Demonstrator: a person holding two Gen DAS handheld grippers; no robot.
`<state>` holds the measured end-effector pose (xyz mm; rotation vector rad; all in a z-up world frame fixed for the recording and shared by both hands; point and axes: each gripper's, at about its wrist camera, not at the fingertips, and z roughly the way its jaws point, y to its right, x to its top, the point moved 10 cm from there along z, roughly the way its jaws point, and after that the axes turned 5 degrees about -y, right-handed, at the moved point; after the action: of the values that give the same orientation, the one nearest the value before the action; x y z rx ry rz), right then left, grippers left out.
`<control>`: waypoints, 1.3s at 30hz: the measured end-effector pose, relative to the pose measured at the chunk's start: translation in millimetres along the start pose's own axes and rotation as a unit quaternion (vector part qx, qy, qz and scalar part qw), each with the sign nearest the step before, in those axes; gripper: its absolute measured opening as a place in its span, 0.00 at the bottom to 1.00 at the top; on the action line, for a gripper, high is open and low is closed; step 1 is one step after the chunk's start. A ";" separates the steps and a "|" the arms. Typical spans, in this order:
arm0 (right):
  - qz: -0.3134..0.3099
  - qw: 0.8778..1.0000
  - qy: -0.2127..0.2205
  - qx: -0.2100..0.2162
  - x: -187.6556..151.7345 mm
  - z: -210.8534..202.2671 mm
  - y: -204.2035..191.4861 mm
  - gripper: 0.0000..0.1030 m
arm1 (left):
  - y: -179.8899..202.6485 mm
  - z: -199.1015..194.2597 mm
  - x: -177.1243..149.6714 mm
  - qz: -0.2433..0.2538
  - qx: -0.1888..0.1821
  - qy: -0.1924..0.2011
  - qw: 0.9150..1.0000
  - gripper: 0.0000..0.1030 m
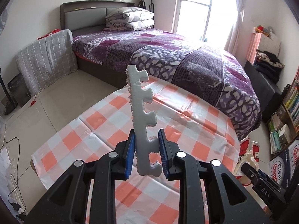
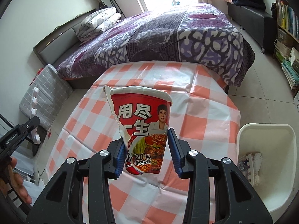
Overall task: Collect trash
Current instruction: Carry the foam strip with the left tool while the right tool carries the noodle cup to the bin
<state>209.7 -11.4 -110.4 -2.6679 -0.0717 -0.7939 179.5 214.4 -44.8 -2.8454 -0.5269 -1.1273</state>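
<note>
My left gripper (image 1: 146,155) is shut on a grey notched foam strip (image 1: 143,112) and holds it upright above the orange-and-white checked table (image 1: 196,149). The strip also shows at the left of the right wrist view (image 2: 34,112). My right gripper (image 2: 145,154) is shut on a torn red noodle cup (image 2: 143,128), held upright above the same table (image 2: 205,123). The cup shows at the right edge of the left wrist view (image 1: 246,158). A white trash bin (image 2: 267,168) stands on the floor right of the table, with some trash inside.
A bed with a purple patterned cover (image 1: 186,59) stands just behind the table. A bookshelf (image 2: 287,37) and a dark bench (image 2: 250,16) line the right wall. A grey checked cushion (image 1: 46,59) leans by the bed at left. Cables (image 1: 11,168) lie on the floor.
</note>
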 end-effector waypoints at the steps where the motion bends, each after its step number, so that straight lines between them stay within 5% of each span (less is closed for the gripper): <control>1: 0.002 1.000 0.001 -0.003 0.5 -2.5 4.3 0.38 | 4.4 -1.9 0.6 0.002 -0.003 0.004 1.000 0.24; 25: 0.091 0.992 0.014 -0.087 3.8 -49.9 137.0 0.39 | 142.4 -1.0 -34.8 0.101 -0.067 0.001 0.993 0.24; 39: 0.161 0.972 -0.056 -0.164 -32.9 -57.3 240.9 0.51 | 220.3 8.3 -77.4 0.164 -0.121 -0.040 0.978 0.24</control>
<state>187.7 -255.1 -160.7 -2.9171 0.4940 -0.5917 203.8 -14.9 -83.0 -3.0329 0.0866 -1.0841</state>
